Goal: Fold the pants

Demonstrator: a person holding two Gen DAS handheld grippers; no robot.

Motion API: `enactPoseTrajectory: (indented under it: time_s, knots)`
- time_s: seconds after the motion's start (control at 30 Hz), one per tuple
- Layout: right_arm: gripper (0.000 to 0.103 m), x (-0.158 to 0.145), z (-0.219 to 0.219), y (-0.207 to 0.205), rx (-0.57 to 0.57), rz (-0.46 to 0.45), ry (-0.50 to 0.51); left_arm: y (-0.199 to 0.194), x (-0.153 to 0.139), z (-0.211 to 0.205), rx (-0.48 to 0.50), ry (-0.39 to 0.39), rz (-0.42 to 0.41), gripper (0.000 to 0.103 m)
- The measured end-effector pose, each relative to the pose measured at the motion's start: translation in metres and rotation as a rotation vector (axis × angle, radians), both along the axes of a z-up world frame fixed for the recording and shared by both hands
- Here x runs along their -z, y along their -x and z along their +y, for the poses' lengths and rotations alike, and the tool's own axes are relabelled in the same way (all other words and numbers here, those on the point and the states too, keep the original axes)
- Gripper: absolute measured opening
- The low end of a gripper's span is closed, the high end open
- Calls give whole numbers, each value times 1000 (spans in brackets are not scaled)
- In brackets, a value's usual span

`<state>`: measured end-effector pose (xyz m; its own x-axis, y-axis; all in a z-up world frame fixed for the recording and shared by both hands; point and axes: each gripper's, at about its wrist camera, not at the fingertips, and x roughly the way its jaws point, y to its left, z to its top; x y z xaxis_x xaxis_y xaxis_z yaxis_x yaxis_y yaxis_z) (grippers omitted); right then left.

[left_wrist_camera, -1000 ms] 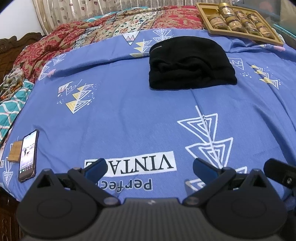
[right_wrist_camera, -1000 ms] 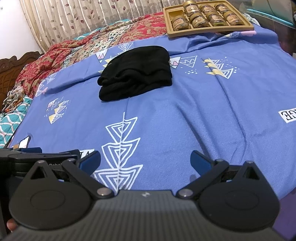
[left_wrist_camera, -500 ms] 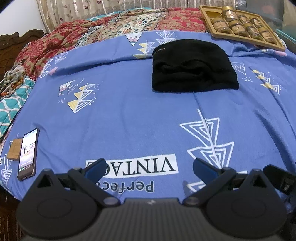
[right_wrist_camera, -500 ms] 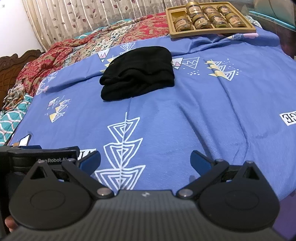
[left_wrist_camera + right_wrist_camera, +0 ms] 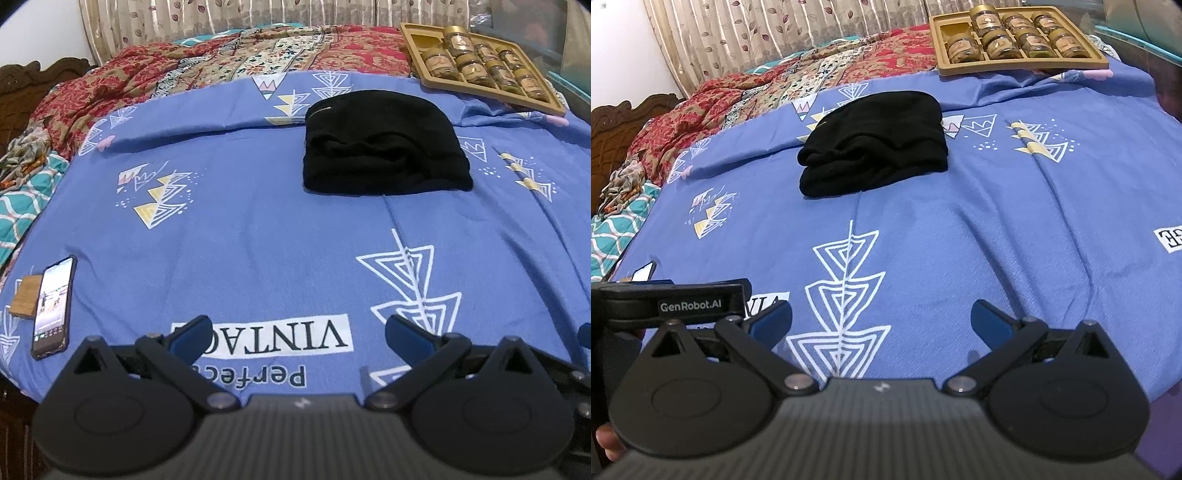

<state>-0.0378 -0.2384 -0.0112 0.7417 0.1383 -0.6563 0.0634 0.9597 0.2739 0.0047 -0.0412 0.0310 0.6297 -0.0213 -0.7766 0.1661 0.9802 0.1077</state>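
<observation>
Black pants (image 5: 384,146) lie folded in a compact stack on the blue printed bedsheet (image 5: 258,229), far ahead of both grippers; they also show in the right wrist view (image 5: 875,146). My left gripper (image 5: 297,334) is open and empty, low over the sheet's near edge above the "VINTAGE" print. My right gripper (image 5: 881,317) is open and empty, over a white triangle print. The left gripper's body (image 5: 668,306) shows at the left of the right wrist view.
A gold tray of jars (image 5: 480,66) sits at the back right, also in the right wrist view (image 5: 1015,37). A phone (image 5: 53,306) on a small wooden block lies at the sheet's left edge. A red patterned quilt (image 5: 184,85) and curtain are behind.
Both grippers have eased slightly back and tilted up, so the pants sit a little lower in view. The pants and jaws have not changed.
</observation>
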Motion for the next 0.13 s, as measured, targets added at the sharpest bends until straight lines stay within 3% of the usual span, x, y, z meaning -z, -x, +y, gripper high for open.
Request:
enactPoseTrajectory:
  time_s: [0.13]
  knots:
    - [103, 0, 2, 1, -3, -10, 6, 1, 0, 1, 15, 23, 1, 103]
